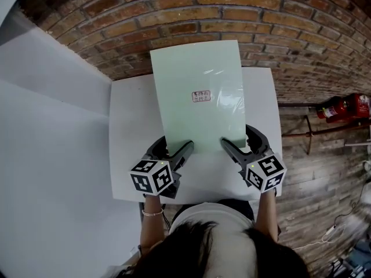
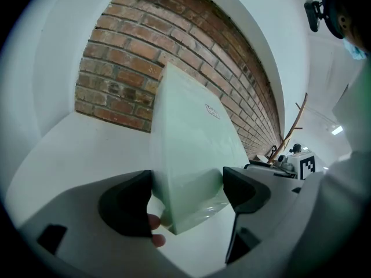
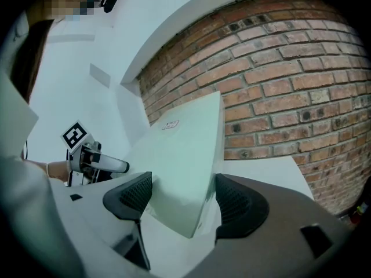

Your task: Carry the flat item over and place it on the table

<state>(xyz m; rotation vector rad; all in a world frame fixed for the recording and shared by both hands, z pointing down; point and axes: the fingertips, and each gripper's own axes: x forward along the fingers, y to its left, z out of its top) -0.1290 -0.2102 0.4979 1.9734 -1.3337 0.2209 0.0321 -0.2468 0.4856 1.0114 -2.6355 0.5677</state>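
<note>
- Pale green board [image 1: 191, 74], flat and stiff-looking, with a small printed label [image 1: 200, 97] near its middle. It hangs over the white table [image 1: 130, 132], its far edge reaching past the table's back edge in front of the brick wall [image 1: 174, 16].
- The left gripper [image 1: 174, 147] has the board's near left corner between its jaws. In the left gripper view the pads press against the corner from both sides, so it reads as a firm pinch.
- The right gripper [image 1: 236, 136] holds the near right corner the same way, with both pads against the board.
- One grip at each near corner probably keeps a wide, thin panel from twisting or sagging, and lets the person steer it squarely over the tabletop.
- The board tilts, with its far end higher than the held end. The near corners seem clear of the table, though I cannot tell whether any part already rests on it.
- My judgement is that the carry is nearly finished. What remains is lowering the board flat and then letting the jaws go.
- One risk is the far edge knocking the wall on the way down.
</note>
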